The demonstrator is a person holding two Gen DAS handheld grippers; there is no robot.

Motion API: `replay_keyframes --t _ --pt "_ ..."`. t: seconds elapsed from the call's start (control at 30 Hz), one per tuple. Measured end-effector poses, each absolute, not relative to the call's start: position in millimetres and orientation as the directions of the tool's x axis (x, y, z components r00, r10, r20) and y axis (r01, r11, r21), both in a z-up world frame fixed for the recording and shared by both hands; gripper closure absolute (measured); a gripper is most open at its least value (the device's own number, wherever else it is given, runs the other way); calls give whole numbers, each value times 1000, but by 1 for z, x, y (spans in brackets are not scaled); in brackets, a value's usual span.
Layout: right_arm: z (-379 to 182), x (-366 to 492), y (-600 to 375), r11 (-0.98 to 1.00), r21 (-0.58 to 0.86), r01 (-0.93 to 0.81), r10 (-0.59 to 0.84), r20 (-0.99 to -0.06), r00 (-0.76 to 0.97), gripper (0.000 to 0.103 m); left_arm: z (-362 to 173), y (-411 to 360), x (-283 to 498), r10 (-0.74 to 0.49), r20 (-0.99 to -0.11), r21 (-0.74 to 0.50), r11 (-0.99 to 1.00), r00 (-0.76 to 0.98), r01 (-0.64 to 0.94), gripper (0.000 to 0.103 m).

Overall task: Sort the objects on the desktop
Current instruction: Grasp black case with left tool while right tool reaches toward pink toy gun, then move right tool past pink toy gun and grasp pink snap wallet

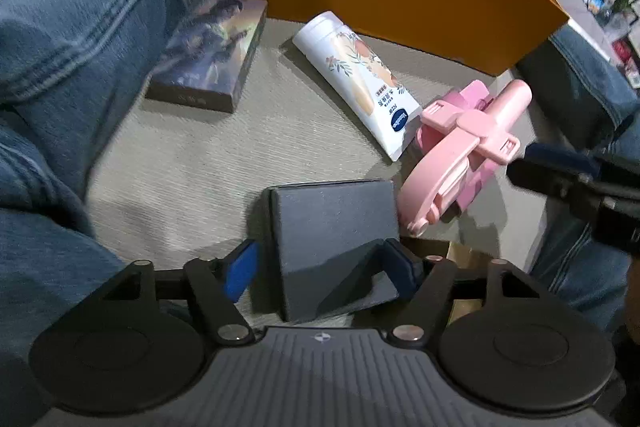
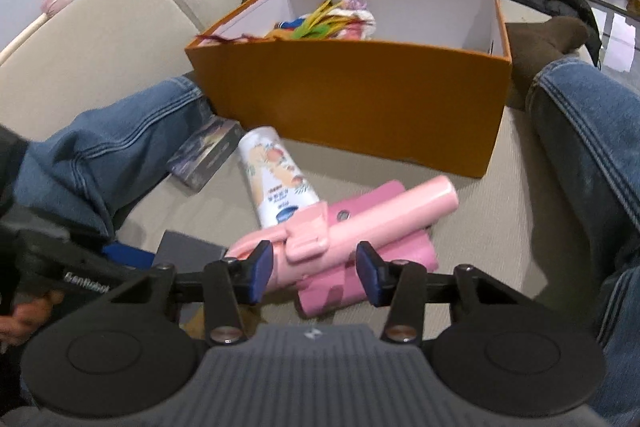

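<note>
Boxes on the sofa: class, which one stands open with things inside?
The orange box: its top is open, showing colourful items. The grey box and picture-covered box lie flat and closed.

Both wrist views look steeply down, close over the sofa seat [image 1: 180,167], sharing the orange box [image 2: 352,99].

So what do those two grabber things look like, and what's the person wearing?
Each one, the left gripper and the right gripper, has a ribbed grey body, two round black discs, black linkage bars with silver rivets, and blue pads on the jaws. White lettering marks the left one's side. The person wears blue denim jeans.
</note>
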State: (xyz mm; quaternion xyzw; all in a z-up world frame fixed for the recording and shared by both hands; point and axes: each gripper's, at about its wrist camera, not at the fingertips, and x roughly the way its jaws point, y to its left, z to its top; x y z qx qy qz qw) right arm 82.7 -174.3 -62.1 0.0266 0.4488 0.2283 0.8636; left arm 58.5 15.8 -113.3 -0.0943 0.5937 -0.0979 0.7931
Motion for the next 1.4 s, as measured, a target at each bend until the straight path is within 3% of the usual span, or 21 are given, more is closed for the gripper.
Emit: replay_keyframes --t 0.13,0.3,0.43,0.73,1.07,1.23,1.4 --pt "-71 86 -175 897 271 -349 416 -782 464 54 -126 17 62 -330 -906 -335 942 266 29 11" --pt "-82 89 -175 905 271 -328 398 -812 427 54 -122 15 57 -319 -903 -328 945 289 20 13" --pt "-83 89 -176 910 273 -314 391 -817 424 54 -105 14 51 -294 -895 -304 952 334 25 41" --pt "-86 90 -174 893 320 -315 431 -807 402 54 -87 4 42 -302 -873 -289 953 384 92 58" --pt "-84 107 -184 884 412 -221 468 -780 416 51 -87 -20 44 -348 -862 -299 936 368 184 60" --pt "-97 117 -185 860 475 -188 510 -776 372 55 -85 -19 43 -346 -859 -301 937 377 177 61" --pt "-93 115 -171 855 457 -246 518 -780 350 57 -67 -10 37 -258 -852 -220 966 456 136 62"
